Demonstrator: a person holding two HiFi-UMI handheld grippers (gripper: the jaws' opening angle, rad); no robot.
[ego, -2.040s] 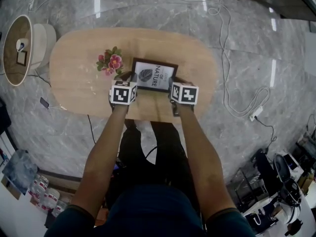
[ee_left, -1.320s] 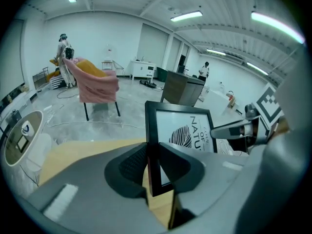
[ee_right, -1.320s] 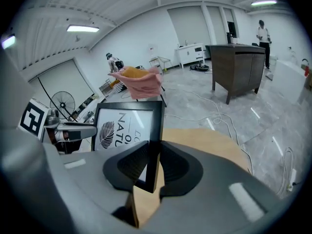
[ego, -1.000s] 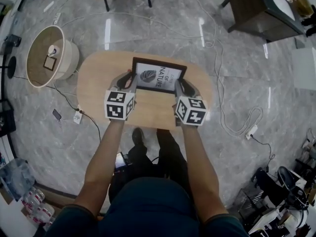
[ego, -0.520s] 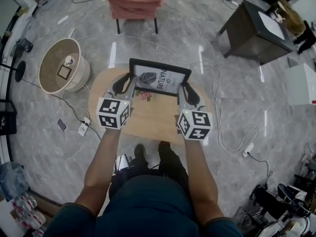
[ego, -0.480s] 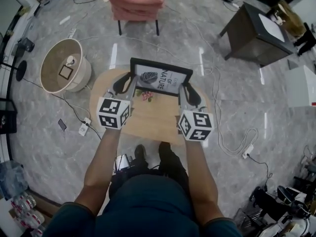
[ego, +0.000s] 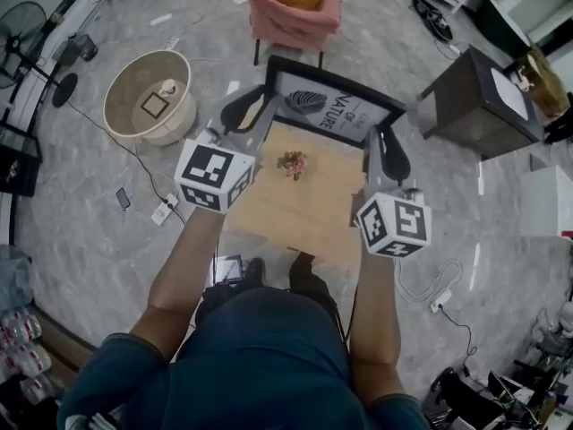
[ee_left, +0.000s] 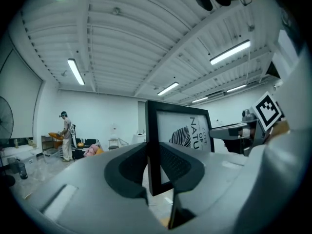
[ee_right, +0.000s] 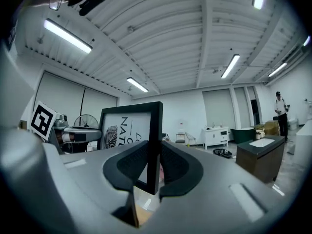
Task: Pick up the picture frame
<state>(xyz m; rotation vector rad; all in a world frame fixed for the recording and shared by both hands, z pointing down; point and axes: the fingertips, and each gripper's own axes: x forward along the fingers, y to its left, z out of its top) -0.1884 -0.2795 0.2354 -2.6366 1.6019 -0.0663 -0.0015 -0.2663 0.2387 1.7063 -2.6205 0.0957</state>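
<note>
The black picture frame (ego: 327,107) with a leaf print and the word NATURE hangs upright in the air, high above the wooden table (ego: 300,206). My left gripper (ego: 255,119) is shut on its left edge, and my right gripper (ego: 380,150) is shut on its right edge. In the left gripper view the frame (ee_left: 178,130) stands between the dark pads (ee_left: 127,167), clamped by its side bar. In the right gripper view the picture frame (ee_right: 134,130) is pinched the same way, with the pads (ee_right: 178,168) against both faces.
A small pink flower bunch (ego: 292,163) stays on the table below. A pink armchair (ego: 291,12) stands beyond, a round lamp shade (ego: 150,95) at left, a dark side table (ego: 483,92) at right. Cables trail on the marble floor. A person (ee_left: 66,135) stands far off.
Both grippers have carried the frame up off the table and away from it; it now stands more upright. The flowers, hidden behind the frame before, show on the table.
</note>
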